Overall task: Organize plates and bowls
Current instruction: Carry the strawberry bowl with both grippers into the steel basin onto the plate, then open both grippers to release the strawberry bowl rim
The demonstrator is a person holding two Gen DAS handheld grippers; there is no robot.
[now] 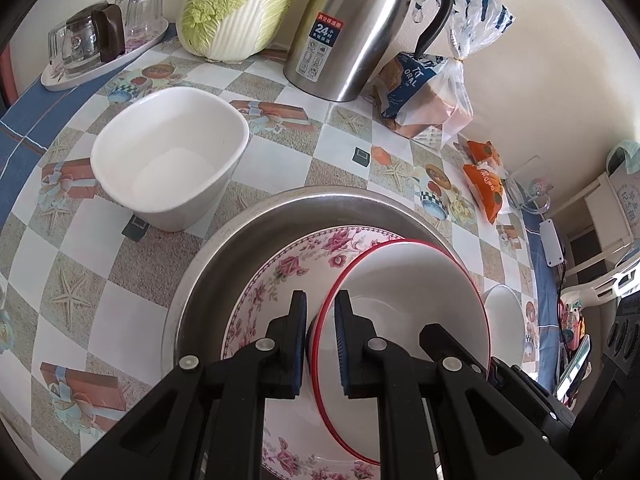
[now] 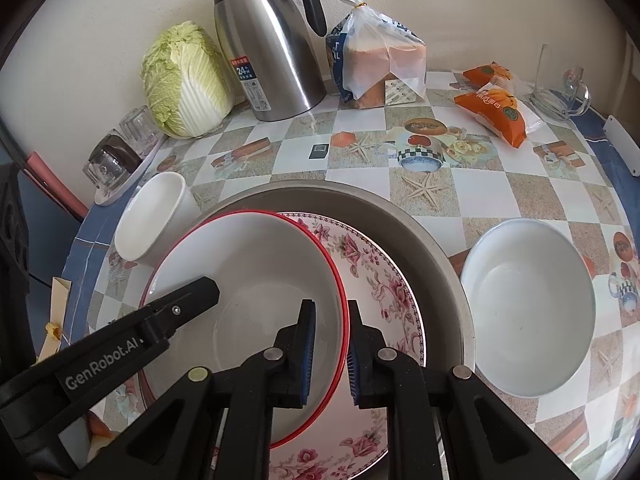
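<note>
A white bowl with a red rim (image 1: 408,296) (image 2: 256,276) sits tilted above a floral plate (image 1: 280,276) (image 2: 384,284), which lies inside a round metal basin (image 1: 224,252) (image 2: 420,216). My left gripper (image 1: 322,300) is shut on the bowl's left rim, one pad inside and one outside. On the opposite rim my right gripper (image 2: 330,308) is shut the same way. The left gripper's finger (image 2: 188,292) shows in the right wrist view. A squarish white bowl (image 1: 168,160) (image 2: 150,216) stands left of the basin, and a round white bowl (image 2: 528,300) (image 1: 504,312) stands to its right.
At the back of the checked tablecloth stand a steel thermos jug (image 1: 352,28) (image 2: 272,48), a napa cabbage (image 1: 236,4) (image 2: 184,80), a bagged loaf of bread (image 1: 424,96) (image 2: 380,64) and orange snack packets (image 1: 484,184) (image 2: 496,112). A tray of glasses (image 1: 100,44) sits far left.
</note>
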